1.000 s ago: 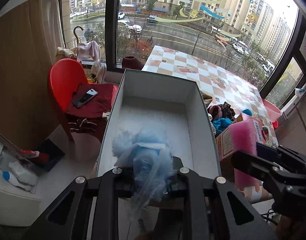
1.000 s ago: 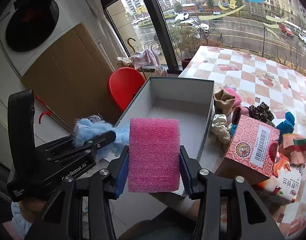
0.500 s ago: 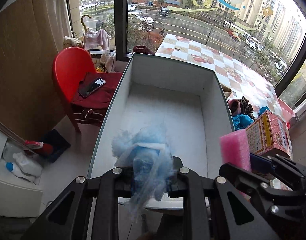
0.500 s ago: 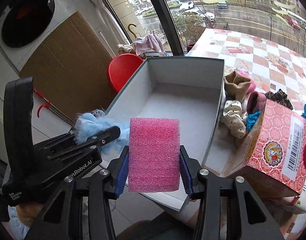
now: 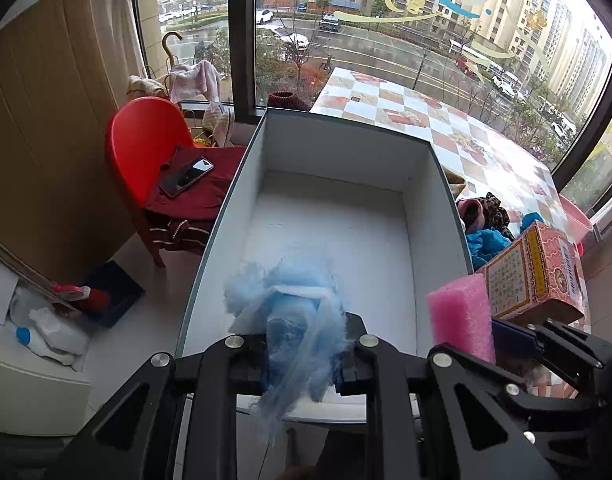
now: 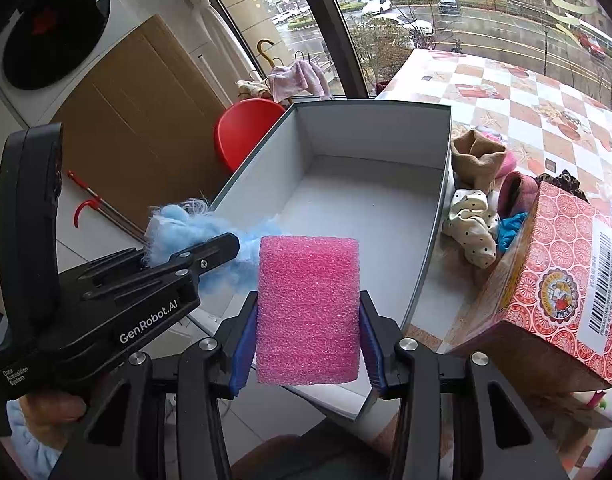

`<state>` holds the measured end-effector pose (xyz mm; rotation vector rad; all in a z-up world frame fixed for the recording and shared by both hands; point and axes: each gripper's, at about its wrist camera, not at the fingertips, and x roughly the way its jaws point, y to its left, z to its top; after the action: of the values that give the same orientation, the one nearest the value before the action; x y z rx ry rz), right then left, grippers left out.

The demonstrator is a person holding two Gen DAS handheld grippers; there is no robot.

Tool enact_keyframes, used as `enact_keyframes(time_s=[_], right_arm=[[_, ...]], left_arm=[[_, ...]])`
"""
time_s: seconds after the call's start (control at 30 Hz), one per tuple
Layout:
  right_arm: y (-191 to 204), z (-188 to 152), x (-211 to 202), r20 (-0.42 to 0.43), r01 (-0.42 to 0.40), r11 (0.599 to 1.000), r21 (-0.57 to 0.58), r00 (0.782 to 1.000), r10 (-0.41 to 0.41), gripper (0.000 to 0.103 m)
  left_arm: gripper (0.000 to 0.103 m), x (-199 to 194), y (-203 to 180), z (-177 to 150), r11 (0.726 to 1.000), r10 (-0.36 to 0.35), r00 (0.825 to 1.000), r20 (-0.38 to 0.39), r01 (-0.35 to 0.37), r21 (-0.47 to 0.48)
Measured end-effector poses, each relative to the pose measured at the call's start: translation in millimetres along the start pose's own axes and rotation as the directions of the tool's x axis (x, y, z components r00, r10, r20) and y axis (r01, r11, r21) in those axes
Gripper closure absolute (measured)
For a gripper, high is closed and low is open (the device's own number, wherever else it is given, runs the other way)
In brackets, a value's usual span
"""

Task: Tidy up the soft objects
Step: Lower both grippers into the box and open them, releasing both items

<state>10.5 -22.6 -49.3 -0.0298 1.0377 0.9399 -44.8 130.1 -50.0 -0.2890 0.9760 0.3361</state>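
Observation:
My left gripper is shut on a fluffy light-blue wad of fibre, held over the near end of an open white box. The same blue wad shows in the right wrist view at the box's near left corner. My right gripper is shut on a pink foam block, upright between the blue pads, just over the near rim of the box. That pink block appears at the right of the left wrist view. The inside of the box holds nothing.
Right of the box on the checkered tablecloth lie several socks and cloths and a red patterned carton. A red chair with a phone on it stands left, on the floor. Bottles sit at lower left.
Both grippers have sunk toward the box with their loads, so the box looms larger and nearer. Over the last half second they hardly move.

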Motion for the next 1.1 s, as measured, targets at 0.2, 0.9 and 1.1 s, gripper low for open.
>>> enact_keyframes(time_s=[0.2, 0.9, 1.1], right_arm=[[0.9, -1.9, 5.1, -0.014, 0.006, 1.0, -0.002, 1.0, -0.006, 0.056], [-1.4, -6.0, 23.4, -0.067, -0.006, 0.999, 0.044, 0.998, 0.009, 0.056], [-2.3, -10.1, 28.0, -0.097, -0.054, 0.994, 0.093, 0.993, 0.063, 0.056]], left_arm=[[0.079, -0.4, 0.3, -0.8, 1.0, -0.002, 1.0, 0.0, 0.002, 0.003], [0.08, 1.9, 1.9, -4.1, 1.0, -0.009, 1.0, -0.003, 0.009, 0.003], [0.079, 3.1, 4.9, -7.0, 1.0, -0.013, 1.0, -0.004, 0.013, 0.003]])
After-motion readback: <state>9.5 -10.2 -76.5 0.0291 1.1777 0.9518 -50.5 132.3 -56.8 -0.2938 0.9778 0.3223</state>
